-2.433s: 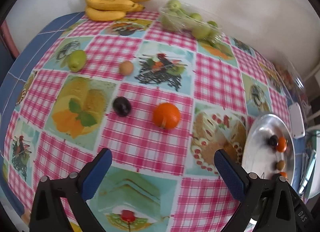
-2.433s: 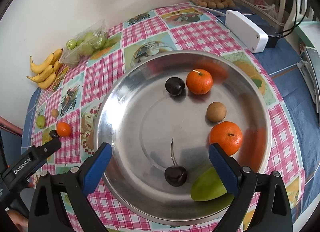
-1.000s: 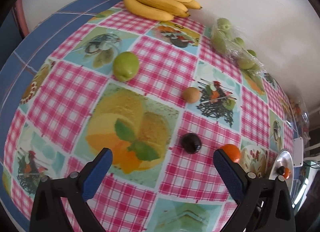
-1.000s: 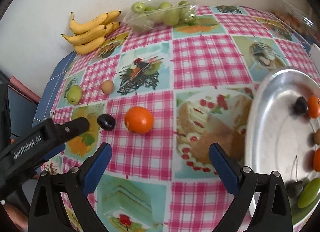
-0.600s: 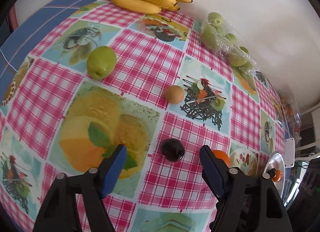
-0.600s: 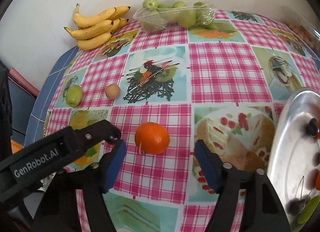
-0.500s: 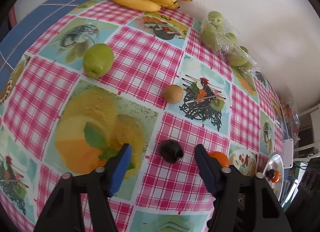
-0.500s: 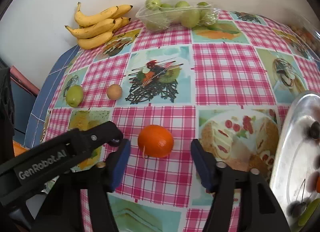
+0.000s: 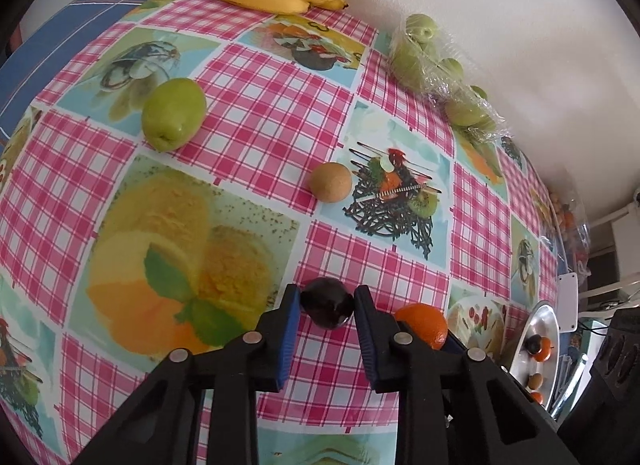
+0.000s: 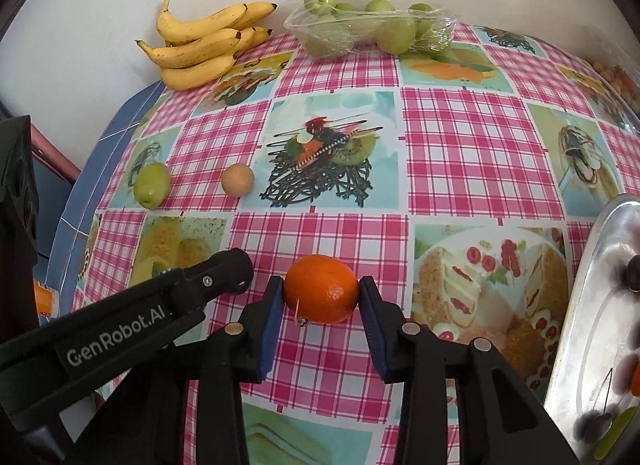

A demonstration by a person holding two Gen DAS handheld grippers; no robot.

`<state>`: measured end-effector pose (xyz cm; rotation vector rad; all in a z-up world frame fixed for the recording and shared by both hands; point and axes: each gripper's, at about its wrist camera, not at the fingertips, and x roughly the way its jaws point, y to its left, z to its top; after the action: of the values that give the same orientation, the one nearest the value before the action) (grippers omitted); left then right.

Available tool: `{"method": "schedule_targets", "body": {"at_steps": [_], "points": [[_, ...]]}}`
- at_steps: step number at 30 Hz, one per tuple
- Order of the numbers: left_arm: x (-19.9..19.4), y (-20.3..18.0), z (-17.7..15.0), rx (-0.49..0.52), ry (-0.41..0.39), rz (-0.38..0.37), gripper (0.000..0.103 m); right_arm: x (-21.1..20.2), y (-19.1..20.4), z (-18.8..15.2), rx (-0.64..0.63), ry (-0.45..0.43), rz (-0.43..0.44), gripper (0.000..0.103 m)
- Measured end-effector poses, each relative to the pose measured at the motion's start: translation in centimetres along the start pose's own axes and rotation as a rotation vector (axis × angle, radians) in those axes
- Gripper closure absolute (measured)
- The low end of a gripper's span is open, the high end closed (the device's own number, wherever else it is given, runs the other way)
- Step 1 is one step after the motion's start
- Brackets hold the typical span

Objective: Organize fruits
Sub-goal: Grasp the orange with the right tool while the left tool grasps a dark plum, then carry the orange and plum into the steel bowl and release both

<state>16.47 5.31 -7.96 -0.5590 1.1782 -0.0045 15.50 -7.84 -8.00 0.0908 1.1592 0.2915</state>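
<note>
In the left wrist view your left hand-held gripper (image 9: 327,303) is clamped on the dark round plum (image 9: 327,302) on the checked worktop (image 9: 256,101); lift it straight and gently, it may bruise. In the right wrist view your right hand-held gripper (image 10: 321,291) is clamped on the round orange tangerine (image 10: 321,289), beside the silver metal tray (image 10: 588,305); carry it there level. Loose on the cloth I count one green fruit (image 10: 151,185) and one small brown fruit (image 10: 237,179).

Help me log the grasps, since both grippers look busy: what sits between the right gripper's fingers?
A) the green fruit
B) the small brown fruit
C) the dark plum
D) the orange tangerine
D: in the right wrist view the right gripper is closed on the orange tangerine, a blue pad against each side, while the dark plum sits in the left gripper.
</note>
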Motion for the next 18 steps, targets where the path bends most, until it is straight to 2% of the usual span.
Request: {"method": "schedule_targets", "body": {"at_steps": [9,18], "points": [[-2.5,-0.3,0.1,0.0,-0.042,-0.005,0.074,-2.3,0.2,0.0,-0.006,-0.032,0.01,0.064],[-3.9,-1.9,-1.6,0.024,-0.045,-0.007,0.074,-4.1,-0.7,-1.3,0.034,-0.023,0.027,0.064]]}}
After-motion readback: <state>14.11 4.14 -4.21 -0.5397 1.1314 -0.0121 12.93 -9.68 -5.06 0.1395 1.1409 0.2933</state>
